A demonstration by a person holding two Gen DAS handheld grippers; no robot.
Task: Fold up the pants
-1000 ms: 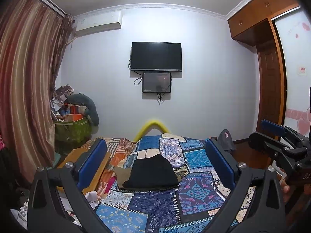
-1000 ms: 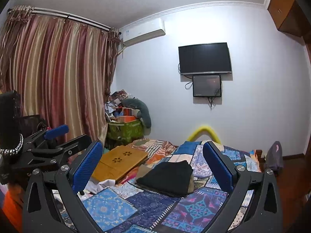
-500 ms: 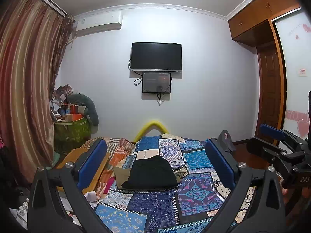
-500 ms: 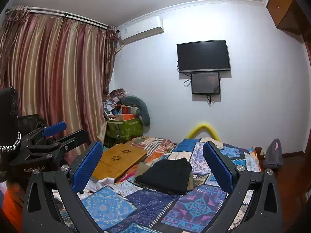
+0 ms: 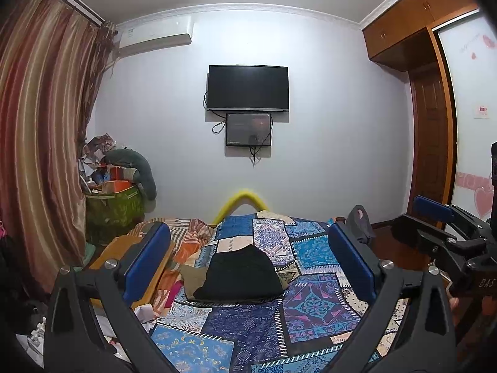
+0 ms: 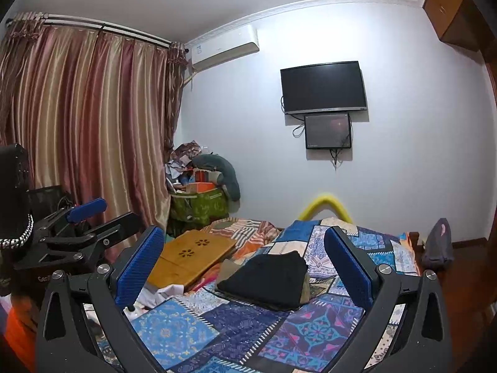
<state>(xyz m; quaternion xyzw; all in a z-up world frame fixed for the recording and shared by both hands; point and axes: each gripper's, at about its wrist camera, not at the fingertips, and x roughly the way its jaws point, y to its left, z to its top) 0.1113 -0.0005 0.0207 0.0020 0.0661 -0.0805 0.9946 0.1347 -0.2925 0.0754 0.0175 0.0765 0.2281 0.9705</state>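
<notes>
The black pants (image 5: 240, 275) lie folded in a compact stack on the patchwork bedspread (image 5: 257, 329), on top of a folded khaki garment (image 5: 190, 276). They also show in the right wrist view (image 6: 267, 279). My left gripper (image 5: 248, 258) is open and empty, held above the bed well short of the pants. My right gripper (image 6: 245, 267) is open and empty too, held level with it. Each gripper shows at the edge of the other's view: the right one (image 5: 447, 233) and the left one (image 6: 77, 227).
A wooden lap desk (image 6: 189, 258) lies on the bed's left side beside striped bedding (image 6: 245, 233). A green box of clutter (image 6: 198, 205) stands by the curtain (image 6: 87, 136). A TV (image 5: 248, 88) hangs on the far wall. A wardrobe (image 5: 435, 143) stands at right.
Both grippers have risen and drawn back slightly, so the bed and pants sit a little lower and farther in view. The pants have not moved.
</notes>
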